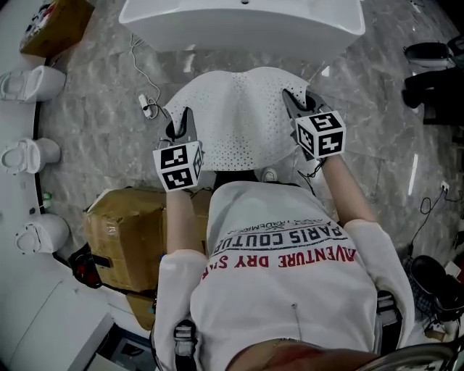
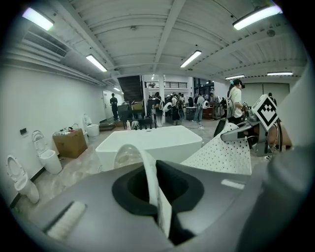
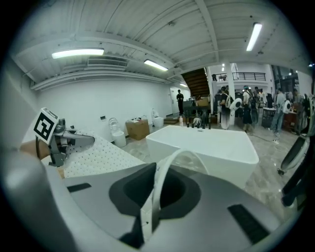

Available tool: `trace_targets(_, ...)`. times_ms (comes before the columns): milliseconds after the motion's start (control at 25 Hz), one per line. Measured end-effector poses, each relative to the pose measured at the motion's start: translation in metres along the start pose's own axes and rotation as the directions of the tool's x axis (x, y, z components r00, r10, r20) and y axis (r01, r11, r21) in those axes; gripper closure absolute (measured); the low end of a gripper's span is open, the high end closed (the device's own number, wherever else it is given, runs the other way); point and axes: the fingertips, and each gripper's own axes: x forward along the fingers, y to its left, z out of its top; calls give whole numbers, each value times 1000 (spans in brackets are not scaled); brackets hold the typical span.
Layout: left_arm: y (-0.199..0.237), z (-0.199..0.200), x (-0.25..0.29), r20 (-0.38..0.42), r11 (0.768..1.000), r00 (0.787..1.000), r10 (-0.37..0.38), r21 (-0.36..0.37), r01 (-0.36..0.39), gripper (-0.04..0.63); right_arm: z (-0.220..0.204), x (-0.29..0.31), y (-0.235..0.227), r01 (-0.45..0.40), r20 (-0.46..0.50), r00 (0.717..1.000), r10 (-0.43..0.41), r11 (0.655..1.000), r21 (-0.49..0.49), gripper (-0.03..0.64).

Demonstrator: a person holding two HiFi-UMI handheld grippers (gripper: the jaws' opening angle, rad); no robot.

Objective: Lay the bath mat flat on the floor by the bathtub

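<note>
A white perforated bath mat (image 1: 239, 116) hangs stretched between my two grippers, above the grey floor just in front of the white bathtub (image 1: 239, 22). My left gripper (image 1: 177, 124) is shut on the mat's left edge, and my right gripper (image 1: 293, 101) is shut on its right edge. In the left gripper view a strip of the mat's edge (image 2: 153, 182) curls up out of the closed jaws, the mat sheet (image 2: 221, 155) spreads to the right, and the bathtub (image 2: 147, 145) stands ahead. The right gripper view shows the same: the pinched mat edge (image 3: 157, 192), the sheet (image 3: 98, 155) and the bathtub (image 3: 206, 142).
A brown cardboard box (image 1: 123, 232) sits by my left side. Several white toilets (image 1: 29, 83) line the left wall. A cable with a plug (image 1: 145, 101) lies on the floor left of the mat. Dark gear (image 1: 431, 72) stands at the right. Several people (image 2: 197, 106) stand far behind the tub.
</note>
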Motion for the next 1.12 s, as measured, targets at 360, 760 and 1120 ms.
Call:
trace_targets(360,73,35,156,-61,988,986,-153,9,154,577,32,121,-57,135,-88,988,-125,984,119,601)
trace_targets(760,166,37,301,-177,961,945,-276,-57,270,577,46,255,-105,261,-215,952,-219,947,189,603)
trace_targets(1120,183,-38,395,-205,961,939,-276,-48,272,577,-31,341,-145,280,-282,934,-218,938,202,603)
